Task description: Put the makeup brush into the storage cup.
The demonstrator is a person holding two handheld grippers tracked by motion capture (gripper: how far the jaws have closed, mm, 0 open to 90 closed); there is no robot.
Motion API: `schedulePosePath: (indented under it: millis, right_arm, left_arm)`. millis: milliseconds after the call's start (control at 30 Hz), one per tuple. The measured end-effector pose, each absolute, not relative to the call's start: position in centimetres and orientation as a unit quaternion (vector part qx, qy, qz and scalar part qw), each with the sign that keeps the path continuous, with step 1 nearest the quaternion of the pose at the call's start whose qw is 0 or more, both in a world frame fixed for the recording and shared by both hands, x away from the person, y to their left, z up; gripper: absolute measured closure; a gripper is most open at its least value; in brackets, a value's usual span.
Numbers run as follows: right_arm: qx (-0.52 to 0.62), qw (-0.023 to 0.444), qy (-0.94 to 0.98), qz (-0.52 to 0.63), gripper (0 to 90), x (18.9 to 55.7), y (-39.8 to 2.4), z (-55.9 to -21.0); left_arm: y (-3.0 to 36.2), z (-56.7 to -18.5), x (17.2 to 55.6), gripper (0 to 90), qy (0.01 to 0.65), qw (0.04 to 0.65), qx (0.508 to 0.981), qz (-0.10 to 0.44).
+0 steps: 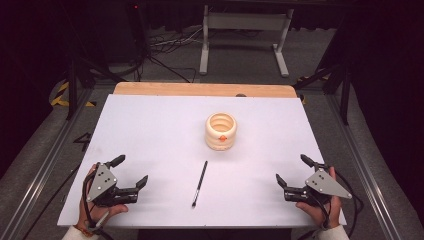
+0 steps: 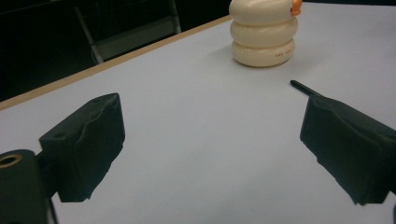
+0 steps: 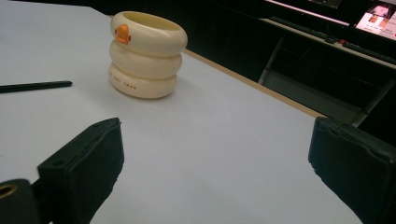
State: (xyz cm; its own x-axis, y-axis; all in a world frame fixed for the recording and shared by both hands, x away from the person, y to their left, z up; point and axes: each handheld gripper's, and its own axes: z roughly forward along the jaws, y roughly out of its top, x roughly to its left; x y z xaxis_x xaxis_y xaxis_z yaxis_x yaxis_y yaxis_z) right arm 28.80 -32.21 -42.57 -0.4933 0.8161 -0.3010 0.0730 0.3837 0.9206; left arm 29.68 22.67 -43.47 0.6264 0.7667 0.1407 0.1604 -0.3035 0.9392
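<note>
The pen (image 1: 200, 183) lies on the table (image 1: 150, 130) between your grippers; the holder (image 1: 221, 131) stands behind it.

My jaws gape empty over the white table (image 3: 224, 154); cream ringed holder (image 3: 147, 53) ahead, black pen (image 3: 35, 86) left.

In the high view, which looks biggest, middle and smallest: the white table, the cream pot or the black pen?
1. White table: biggest by far.
2. Cream pot: middle.
3. Black pen: smallest; about as long as the pot is wide, but far thinner.
</note>
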Motion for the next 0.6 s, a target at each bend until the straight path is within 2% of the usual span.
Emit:
schedulePosePath:
  millis: [433,600]
  right_arm:
    - [0.316,0.401,0.732,0.450,4.4,29.2,-32.3,-42.8]
    - [0.318,0.394,0.736,0.449,4.9,29.3,-32.4,-43.0]
  left_arm:
    - [21.9,-43.3,29.7,10.6,0.297,0.491,0.768,0.283]
    - [21.0,-42.9,30.1,11.0,0.309,0.473,0.787,0.246]
